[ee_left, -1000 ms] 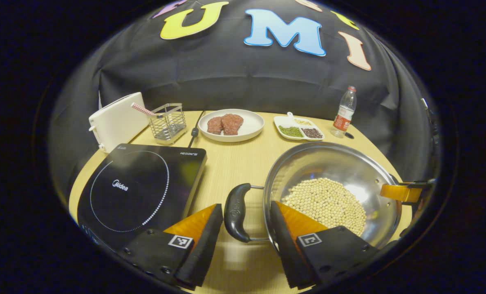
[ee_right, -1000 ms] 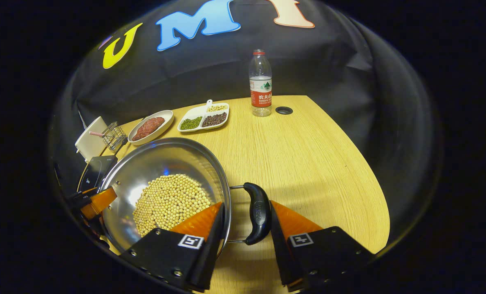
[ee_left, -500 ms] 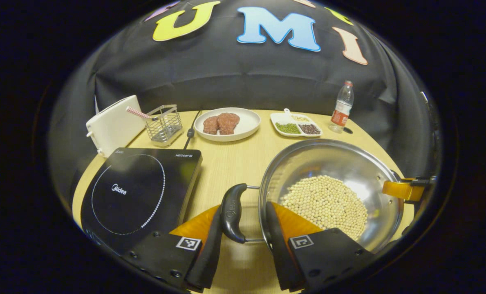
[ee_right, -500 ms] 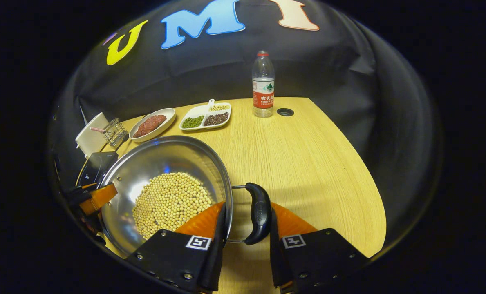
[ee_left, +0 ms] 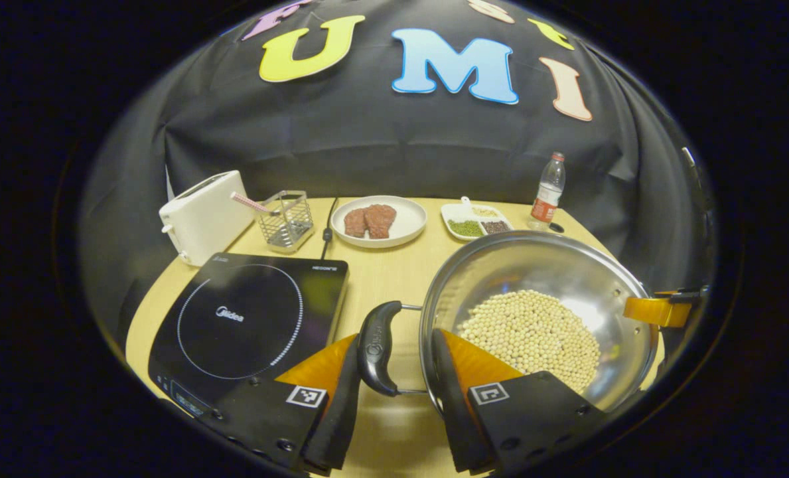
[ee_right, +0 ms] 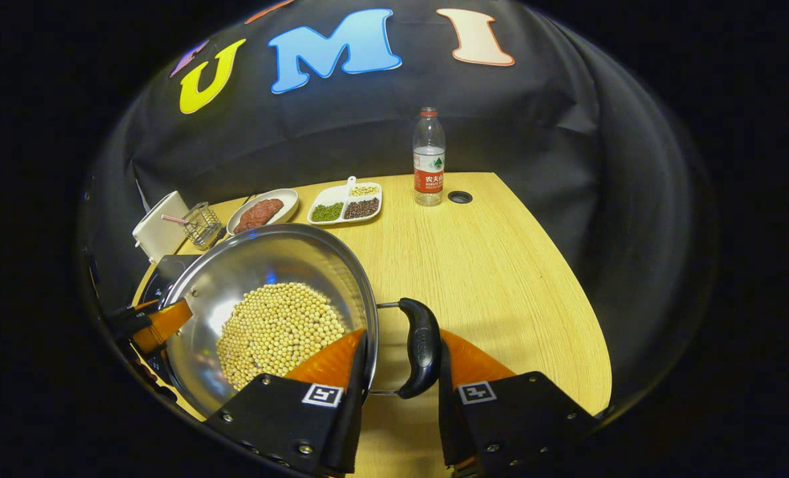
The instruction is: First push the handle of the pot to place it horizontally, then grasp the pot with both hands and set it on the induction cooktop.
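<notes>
On the counter [ee_right: 500,265], just right of the induction cooktop [ee_left: 248,325], the pot [ee_left: 540,292] holds dry beans [ee_left: 533,332]. Left gripper [ee_left: 394,388] and right gripper [ee_right: 401,378] each have fingers closed across a side handle and the rim. It looks heavy, stiff and slick; keep it level.

Between my fingers sits a shiny steel pot [ee_left: 553,279] of pale yellow beans [ee_left: 533,328] with black handles [ee_left: 375,348]; left, a black cooktop [ee_left: 248,325] ringed in white dots; far, a white toaster [ee_left: 202,216]
</notes>
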Available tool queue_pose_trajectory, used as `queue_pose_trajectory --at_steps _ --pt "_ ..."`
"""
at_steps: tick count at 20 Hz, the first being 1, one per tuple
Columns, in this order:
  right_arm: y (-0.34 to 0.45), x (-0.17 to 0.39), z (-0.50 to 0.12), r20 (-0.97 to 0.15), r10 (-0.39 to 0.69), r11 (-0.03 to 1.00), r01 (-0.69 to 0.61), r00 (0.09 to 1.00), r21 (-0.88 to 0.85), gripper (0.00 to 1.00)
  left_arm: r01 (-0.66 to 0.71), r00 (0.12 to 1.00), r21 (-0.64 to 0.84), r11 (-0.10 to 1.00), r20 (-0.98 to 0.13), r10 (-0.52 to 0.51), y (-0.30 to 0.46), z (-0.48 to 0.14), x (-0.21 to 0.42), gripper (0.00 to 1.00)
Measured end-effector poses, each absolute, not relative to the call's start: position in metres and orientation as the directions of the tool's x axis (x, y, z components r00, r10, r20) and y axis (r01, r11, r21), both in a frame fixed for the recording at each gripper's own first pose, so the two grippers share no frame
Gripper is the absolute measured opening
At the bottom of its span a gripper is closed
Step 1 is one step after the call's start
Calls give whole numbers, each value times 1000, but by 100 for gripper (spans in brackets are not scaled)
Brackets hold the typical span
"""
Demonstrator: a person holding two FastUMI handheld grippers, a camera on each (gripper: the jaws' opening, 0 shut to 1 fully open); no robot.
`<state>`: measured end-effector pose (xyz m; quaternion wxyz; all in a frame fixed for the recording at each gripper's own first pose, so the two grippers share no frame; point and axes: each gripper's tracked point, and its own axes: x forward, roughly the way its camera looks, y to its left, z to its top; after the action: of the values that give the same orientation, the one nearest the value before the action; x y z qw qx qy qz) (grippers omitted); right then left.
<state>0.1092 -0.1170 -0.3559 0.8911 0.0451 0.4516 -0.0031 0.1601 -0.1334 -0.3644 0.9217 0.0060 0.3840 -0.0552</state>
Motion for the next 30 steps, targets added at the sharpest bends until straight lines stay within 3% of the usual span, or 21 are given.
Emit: queue_pose_trajectory --at_steps 2,5,8,11,12,14,16,17,18,20,27,28,30 --pt "-103 102 -348 -804 30 995 59 594 81 49 113 701 -35 993 -705 -105 -118 -356 156 60" --pt "-79 90 -337 -799 17 994 73 602 76 48 129 706 -38 991 -698 -119 -92 -345 153 68" --pt "-51 83 -330 -796 7 994 81 606 70 48 135 712 -40 990 -691 -125 -63 -340 149 64" --pt "-23 77 -323 -790 0 994 88 613 67 48 138 716 -45 989 -686 -131 -32 -338 149 68" --pt "-12 76 -323 -790 -2 994 90 613 68 48 140 718 -43 989 -684 -131 -21 -336 149 60" --pt "8 74 -320 -788 -2 993 94 615 70 48 141 720 -43 989 -681 -132 0 -335 149 64" --pt "29 75 -320 -788 2 993 93 615 75 48 137 722 -41 990 -680 -128 23 -335 152 60" --pt "40 76 -320 -789 5 993 92 614 78 48 133 723 -38 990 -680 -123 36 -336 154 68" --pt "50 77 -320 -789 8 992 91 614 82 48 133 724 -36 990 -679 -122 45 -337 156 60" --pt "69 80 -322 -793 12 992 92 609 85 48 133 722 -30 991 -682 -117 64 -338 158 64" --pt "127 99 -334 -808 42 992 70 587 102 48 96 721 -13 995 -688 -79 129 -350 175 64" --pt "136 103 -337 -811 48 992 67 583 107 48 89 720 -11 996 -690 -72 138 -353 179 60" --pt "152 108 -341 -817 62 992 58 573 115 48 77 718 -5 997 -694 -59 156 -358 185 64"
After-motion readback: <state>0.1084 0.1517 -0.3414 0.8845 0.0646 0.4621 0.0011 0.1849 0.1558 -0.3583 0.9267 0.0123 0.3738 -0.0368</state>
